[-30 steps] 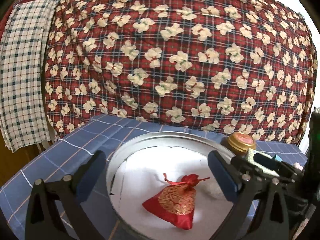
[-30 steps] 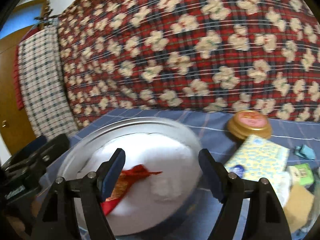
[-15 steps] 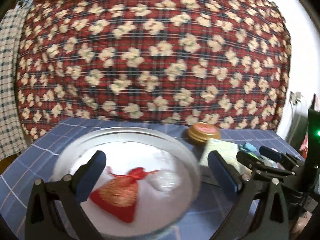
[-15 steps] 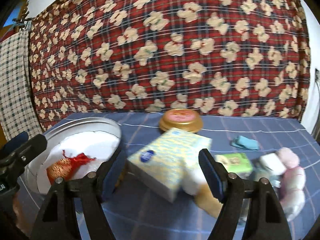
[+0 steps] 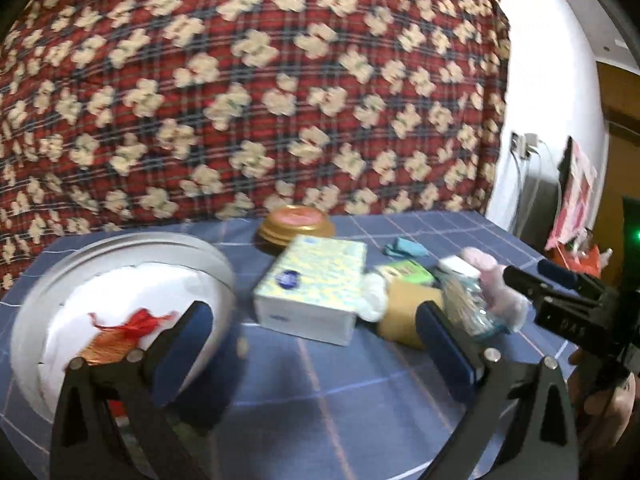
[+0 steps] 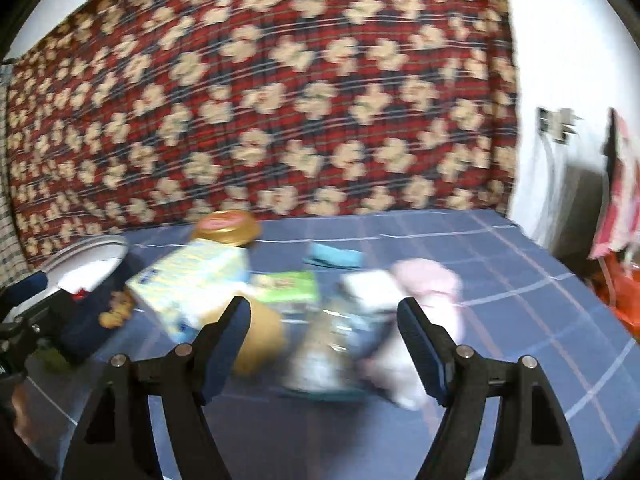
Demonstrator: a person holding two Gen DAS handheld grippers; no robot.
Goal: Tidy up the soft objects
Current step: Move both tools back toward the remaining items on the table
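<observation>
A red plaid quilt with cream flowers (image 5: pixel 248 92) fills the background behind the table, with a white wall (image 5: pixel 552 80) to its right carrying a socket and hanging cables. The table itself is covered by a blue checked cloth (image 5: pixel 360 392). At the table's left stands a round metal basin (image 5: pixel 216 264) lined in white; a red and gold drawstring pouch (image 5: pixel 116 336) lies inside it. A pale yellow tissue pack (image 5: pixel 316 284) sits just right of the basin, with a gold round tin (image 5: pixel 296 226) behind it. Further right is a crowded heap: a tan sponge-like block (image 5: pixel 404 308), a green packet (image 5: pixel 408 272), a clear plastic bag (image 5: pixel 476 308), a pink fluffy item (image 5: pixel 484 264) and, apart at the back, a teal cloth (image 5: pixel 404 248). The left gripper (image 5: pixel 314 344) has its jaws set wide with nothing between them, hanging above bare cloth in front of the tissue pack. The right gripper (image 6: pixel 324 340) is likewise spread and grips nothing; it faces the heap, which blocks its line to the cloth beyond. The right wrist view is heavily blurred, so the heap's contents are hard to separate there; the left wrist view alone shows the pouch clearly. The right wrist view shows orange and red bags (image 6: pixel 616 280) at the far right.
</observation>
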